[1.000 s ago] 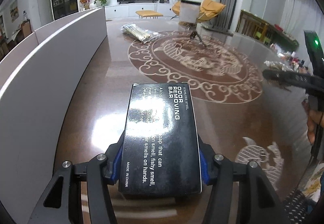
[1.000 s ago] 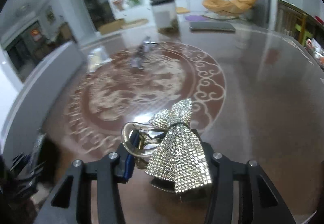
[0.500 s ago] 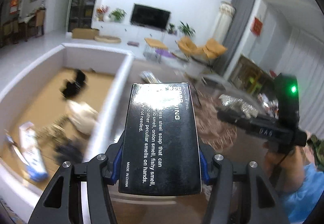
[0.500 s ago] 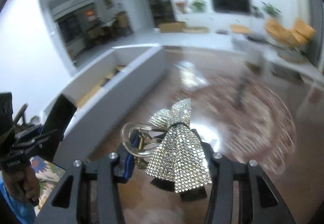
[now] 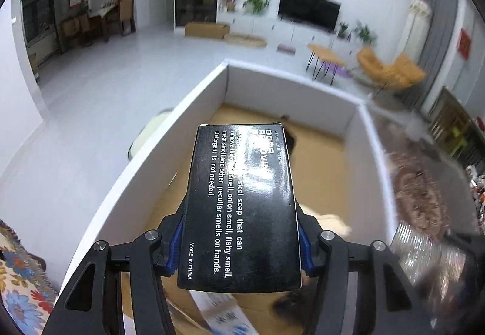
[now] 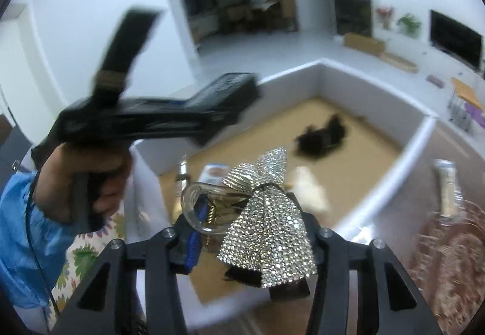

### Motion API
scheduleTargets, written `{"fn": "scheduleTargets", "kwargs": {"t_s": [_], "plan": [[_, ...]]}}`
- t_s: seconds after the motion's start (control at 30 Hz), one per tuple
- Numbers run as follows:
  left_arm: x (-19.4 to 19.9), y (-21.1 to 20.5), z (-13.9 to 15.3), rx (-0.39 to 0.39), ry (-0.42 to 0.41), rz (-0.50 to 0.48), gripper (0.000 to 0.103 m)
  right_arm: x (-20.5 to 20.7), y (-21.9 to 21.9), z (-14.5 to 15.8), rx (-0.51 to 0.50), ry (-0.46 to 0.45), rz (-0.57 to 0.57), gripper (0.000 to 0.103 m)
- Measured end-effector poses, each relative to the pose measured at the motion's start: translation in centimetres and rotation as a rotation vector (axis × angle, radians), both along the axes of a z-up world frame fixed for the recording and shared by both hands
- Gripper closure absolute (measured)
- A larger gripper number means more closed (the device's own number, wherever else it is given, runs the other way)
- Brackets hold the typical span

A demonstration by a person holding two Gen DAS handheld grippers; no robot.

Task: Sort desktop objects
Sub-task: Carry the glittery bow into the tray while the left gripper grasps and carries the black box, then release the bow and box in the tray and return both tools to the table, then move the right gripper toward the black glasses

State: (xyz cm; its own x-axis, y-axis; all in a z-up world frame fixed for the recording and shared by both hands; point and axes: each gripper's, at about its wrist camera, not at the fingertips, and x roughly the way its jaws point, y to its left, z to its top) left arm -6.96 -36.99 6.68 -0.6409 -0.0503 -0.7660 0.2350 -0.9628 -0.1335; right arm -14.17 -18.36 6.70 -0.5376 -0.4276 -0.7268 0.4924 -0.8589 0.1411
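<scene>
Compared with the view a second ago, both cameras have left the patterned worktop (image 5: 421,192) and now look down into the white-walled storage box (image 5: 288,86) with its tan cardboard floor.

Your left claw (image 5: 239,244) is clamped on the black odor-removing soap box (image 5: 239,207); the blue pads (image 5: 175,247) press its two long sides, and the printed face points up at the camera. The box hangs above the storage box interior, clear of the floor.

Your right claw (image 6: 251,247) is clamped on the rhinestone bow hair clip (image 6: 266,232), with the clip's clear spring handle (image 6: 206,204) on the left side. It is also held above the storage box.

In the right wrist view, your left hand (image 6: 91,180), in a blue sleeve (image 6: 21,232), grips the handle of its tool over the box's near-left wall. Both claws point steeply down.

On the box floor lie a blurred black item (image 6: 324,135), a pale item (image 6: 309,186) and a printed packet (image 5: 224,316); motion blur hides their detail.
</scene>
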Motion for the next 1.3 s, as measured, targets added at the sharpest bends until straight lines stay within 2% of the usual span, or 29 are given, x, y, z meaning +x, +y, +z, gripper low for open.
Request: {"fn": "scheduleTargets", "kwargs": {"t_s": [0.1,0.13,0.17,0.23,0.3,0.33,0.37,0.47,0.57,0.63,0.73,0.8,0.83,0.93,1.0,1.07,1.17,1.3], "plan": [[-2.2,-1.2,-2.6,0.029,-0.087,-0.012,0.045,-1.9,-2.1,-2.3,-0.026,-0.076,0.01,0.051],[-2.8,-1.6,-3.1,0.029,-0.111,0.004,0.044,-2.7,-2.6,-3.2,-0.029,-0.122,-0.005,0.039],[-3.0,-2.2,-3.7,0.014,-0.126,0.043,0.044,-3.3,-2.7,-3.7,-0.04,-0.149,-0.016,0.017],[-2.9,-2.6,-4.0,0.011,-0.141,0.084,0.044,-3.5,-2.4,-3.8,-0.082,-0.167,-0.025,0.004],[-2.2,-2.5,-3.6,0.015,-0.105,0.096,0.037,-2.7,-1.6,-2.8,-0.12,-0.135,-0.026,0.004],[-1.7,-2.2,-3.3,0.004,-0.086,0.096,0.026,-2.1,-1.2,-2.3,-0.121,-0.112,-0.027,0.004],[-1.2,-1.7,-2.9,-0.024,-0.065,0.097,0.019,-1.2,-0.6,-1.6,-0.112,-0.077,-0.038,0.003],[0.4,0.2,-1.7,-0.059,-0.015,0.064,0.018,1.6,2.5,-0.2,-0.076,0.044,-0.113,0.0],[2.1,3.0,0.3,-0.059,0.033,0.003,0.018,4.9,7.9,-1.2,-0.007,0.102,-0.235,0.0],[3.4,5.7,1.7,-0.057,0.071,-0.062,0.018,6.7,11.8,-3.2,0.073,0.098,-0.319,0.0],[5.3,10.8,3.9,-0.06,0.132,-0.181,0.017,9.5,18.4,-7.2,0.213,0.023,-0.464,0.0],[6.6,14.7,5.2,-0.054,0.177,-0.268,0.008,11.6,22.6,-9.1,0.258,-0.022,-0.571,0.0],[7.4,16.7,5.8,-0.052,0.207,-0.309,0.0,12.7,24.3,-9.7,0.274,-0.035,-0.61,0.0],[9.0,21.6,6.2,-0.022,0.25,-0.396,0.0,14.7,28.4,-11.1,0.311,-0.082,-0.715,0.0],[8.4,24.8,4.4,0.035,0.199,-0.449,0.0,15.4,29.8,-11.5,0.317,-0.091,-0.754,0.0],[7.6,27.5,2.0,0.052,0.13,-0.455,0.0,15.7,30.8,-11.8,0.264,-0.098,-0.771,0.0],[5.8,31.0,-2.8,0.019,0.038,-0.447,0.0,15.7,31.5,-11.9,0.236,-0.098,-0.804,0.0],[3.3,33.1,-8.1,-0.012,-0.083,-0.4,0.0,14.9,31.8,-11.9,0.234,-0.094,-0.81,0.0]]}}
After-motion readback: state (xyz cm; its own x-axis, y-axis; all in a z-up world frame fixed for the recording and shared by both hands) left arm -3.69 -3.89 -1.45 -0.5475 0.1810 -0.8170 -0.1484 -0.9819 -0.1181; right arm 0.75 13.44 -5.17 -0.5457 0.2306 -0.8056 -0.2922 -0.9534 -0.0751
